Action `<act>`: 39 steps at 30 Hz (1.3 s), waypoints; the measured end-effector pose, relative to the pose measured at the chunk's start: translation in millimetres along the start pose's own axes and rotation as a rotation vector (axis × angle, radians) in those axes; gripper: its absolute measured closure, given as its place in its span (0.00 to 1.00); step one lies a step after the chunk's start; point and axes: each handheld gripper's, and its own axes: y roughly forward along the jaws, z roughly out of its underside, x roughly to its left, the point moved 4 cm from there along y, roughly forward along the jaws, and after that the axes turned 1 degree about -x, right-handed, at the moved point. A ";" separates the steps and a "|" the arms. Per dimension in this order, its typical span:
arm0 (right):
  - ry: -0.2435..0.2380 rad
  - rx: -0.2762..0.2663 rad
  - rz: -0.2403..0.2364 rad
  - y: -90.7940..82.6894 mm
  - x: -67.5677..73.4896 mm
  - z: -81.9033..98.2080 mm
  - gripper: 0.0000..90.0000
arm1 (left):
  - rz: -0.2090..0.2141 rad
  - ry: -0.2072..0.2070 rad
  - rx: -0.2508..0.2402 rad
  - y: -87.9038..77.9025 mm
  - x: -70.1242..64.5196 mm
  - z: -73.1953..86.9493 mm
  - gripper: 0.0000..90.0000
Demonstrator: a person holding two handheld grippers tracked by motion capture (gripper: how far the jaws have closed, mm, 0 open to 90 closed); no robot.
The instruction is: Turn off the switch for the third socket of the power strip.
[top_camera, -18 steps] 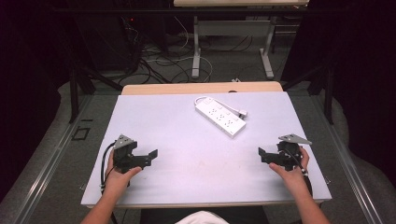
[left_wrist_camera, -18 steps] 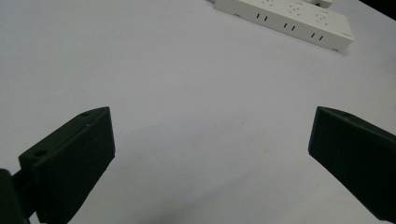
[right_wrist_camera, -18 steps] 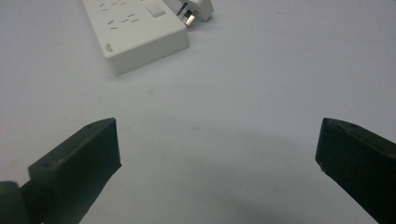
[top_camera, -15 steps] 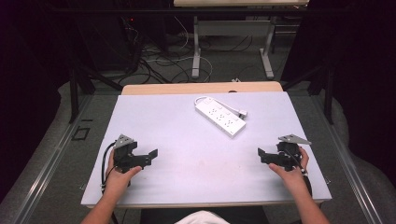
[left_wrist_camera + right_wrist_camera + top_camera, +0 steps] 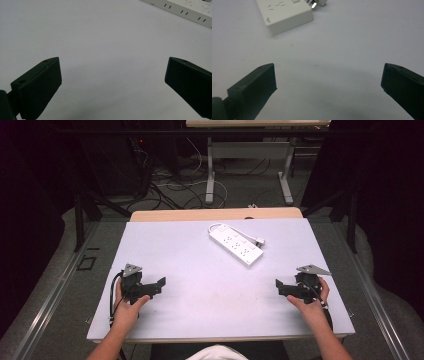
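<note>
Nothing has moved since the earlier frame. The left gripper and right gripper rest near the desk's front corners, jaws spread and empty, seemingly a ready pose. The white power strip lies diagonally toward the far edge.

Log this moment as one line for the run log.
left gripper: open, empty, over table | right gripper: open, empty | power strip: far side, untouched
</note>
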 end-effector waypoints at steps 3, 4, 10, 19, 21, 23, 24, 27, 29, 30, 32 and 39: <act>-0.008 0.001 -0.002 0.7 0.3 0.0 0.00 | -0.016 0.005 0.007 -0.4 2.3 0.1 0.01; -0.005 0.004 -0.001 0.7 1.0 0.2 0.00 | -0.021 0.007 0.011 -0.4 2.5 0.4 0.01; -0.019 0.007 0.001 -0.9 1.7 0.4 0.00 | -0.050 0.034 0.040 -0.3 3.4 2.6 0.01; -0.016 0.023 0.003 -1.5 2.2 -2.7 0.00 | -0.073 0.039 0.034 -1.7 5.7 2.4 0.01; -0.010 0.037 0.005 -0.2 1.8 -3.5 0.00 | -0.074 0.038 0.030 -0.6 6.0 2.4 0.01; 0.003 0.052 -0.002 0.8 2.4 -4.6 0.00 | -0.078 0.041 0.037 -0.8 6.3 2.4 0.01; -0.003 0.058 -0.007 1.5 2.0 -5.3 0.00 | -0.077 0.041 0.037 -0.7 6.3 2.3 0.01; -0.008 0.080 -0.016 3.0 3.9 -8.1 0.00 | -0.076 0.040 0.029 -0.7 6.0 2.2 0.01; -0.020 0.088 -0.017 3.3 5.4 -10.4 0.00 | -0.075 0.040 0.028 -1.3 5.9 2.2 0.01; -0.028 0.091 -0.016 3.5 5.7 -11.3 0.00 | -0.075 0.040 0.031 -1.7 6.0 2.1 0.01; -0.039 0.097 -0.017 4.1 6.3 -14.8 0.00 | -0.076 0.037 0.026 -1.8 5.9 2.2 0.01; -0.057 0.114 -0.034 5.7 10.6 -29.2 0.01 | -0.077 0.036 0.028 -2.7 6.1 2.3 0.01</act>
